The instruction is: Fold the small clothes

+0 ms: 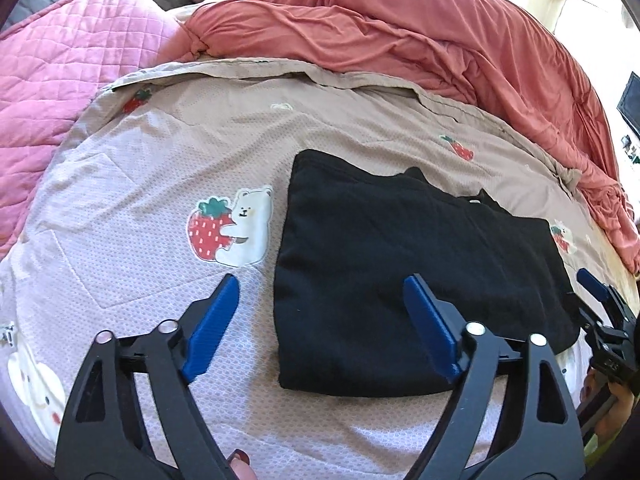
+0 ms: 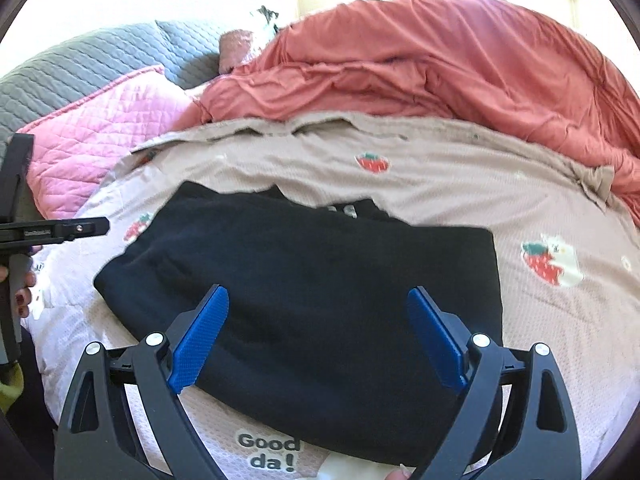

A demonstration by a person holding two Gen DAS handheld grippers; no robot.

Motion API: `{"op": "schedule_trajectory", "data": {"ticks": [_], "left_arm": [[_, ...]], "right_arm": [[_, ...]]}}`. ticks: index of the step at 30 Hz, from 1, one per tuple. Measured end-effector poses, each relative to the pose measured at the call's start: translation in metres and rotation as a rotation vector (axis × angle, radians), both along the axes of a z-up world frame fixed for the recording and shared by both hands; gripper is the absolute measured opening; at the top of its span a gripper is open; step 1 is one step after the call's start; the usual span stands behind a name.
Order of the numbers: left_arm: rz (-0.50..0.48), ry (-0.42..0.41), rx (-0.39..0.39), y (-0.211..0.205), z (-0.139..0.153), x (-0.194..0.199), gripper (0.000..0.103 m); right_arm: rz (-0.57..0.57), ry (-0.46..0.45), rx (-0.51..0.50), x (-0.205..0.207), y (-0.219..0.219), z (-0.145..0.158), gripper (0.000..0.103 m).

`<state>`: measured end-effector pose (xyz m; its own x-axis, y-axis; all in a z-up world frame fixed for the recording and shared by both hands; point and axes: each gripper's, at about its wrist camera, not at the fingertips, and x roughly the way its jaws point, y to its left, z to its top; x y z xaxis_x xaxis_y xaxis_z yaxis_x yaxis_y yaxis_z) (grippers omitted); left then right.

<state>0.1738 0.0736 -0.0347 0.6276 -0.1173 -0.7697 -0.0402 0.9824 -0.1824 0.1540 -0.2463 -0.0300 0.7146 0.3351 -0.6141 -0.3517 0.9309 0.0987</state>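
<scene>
A black garment [image 1: 384, 240] lies folded into a rough rectangle on the beige printed bedcover [image 1: 180, 152]. My left gripper [image 1: 320, 280] hangs open over the garment's near left edge, one blue finger over the cover and the other over the black cloth, with nothing between the pads. In the right wrist view the same garment [image 2: 320, 256] fills the middle. My right gripper [image 2: 318, 291] stands open above its near part, holding nothing. Each gripper shows at the edge of the other's view: the right gripper [image 1: 600, 292] and the left gripper [image 2: 80, 228].
A bunched salmon duvet [image 1: 420, 36] runs along the far and right side of the bed. A pink quilted pillow [image 1: 60, 72] lies at the far left, with grey quilting [image 2: 80, 64] behind it. The cover carries strawberry-and-bear prints [image 1: 228, 228]. A hand [image 2: 24, 296] grips the left tool.
</scene>
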Motion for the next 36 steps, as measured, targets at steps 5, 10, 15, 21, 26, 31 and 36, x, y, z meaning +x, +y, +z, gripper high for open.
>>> {"op": "schedule_trajectory", "data": {"ticks": [5, 10, 15, 21, 26, 31, 36], "left_arm": [[0.015, 0.003, -0.008, 0.011, -0.001, 0.003, 0.083], [0.029, 0.004, -0.029, 0.025, -0.002, 0.005, 0.084], [0.036, -0.008, -0.020, 0.034, 0.001, 0.007, 0.087], [0.043, -0.013, -0.047, 0.046, 0.002, 0.011, 0.087], [0.051, 0.011, -0.077, 0.056, -0.002, 0.015, 0.088], [0.044, 0.022, -0.074, 0.062, -0.005, 0.021, 0.088], [0.039, 0.040, -0.077, 0.065, -0.011, 0.025, 0.088]], "right_arm": [[-0.004, -0.059, -0.049, -0.011, 0.009, 0.008, 0.098], [0.002, -0.108, -0.120, -0.022, 0.025, 0.012, 0.098], [0.031, -0.128, -0.175, -0.029, 0.047, 0.012, 0.098], [0.107, -0.110, -0.215, -0.042, 0.088, 0.003, 0.098], [0.190, -0.081, -0.222, -0.050, 0.131, -0.007, 0.098], [0.236, -0.065, -0.263, -0.052, 0.167, -0.017, 0.098], [0.262, -0.037, -0.300, -0.046, 0.192, -0.030, 0.098]]}}
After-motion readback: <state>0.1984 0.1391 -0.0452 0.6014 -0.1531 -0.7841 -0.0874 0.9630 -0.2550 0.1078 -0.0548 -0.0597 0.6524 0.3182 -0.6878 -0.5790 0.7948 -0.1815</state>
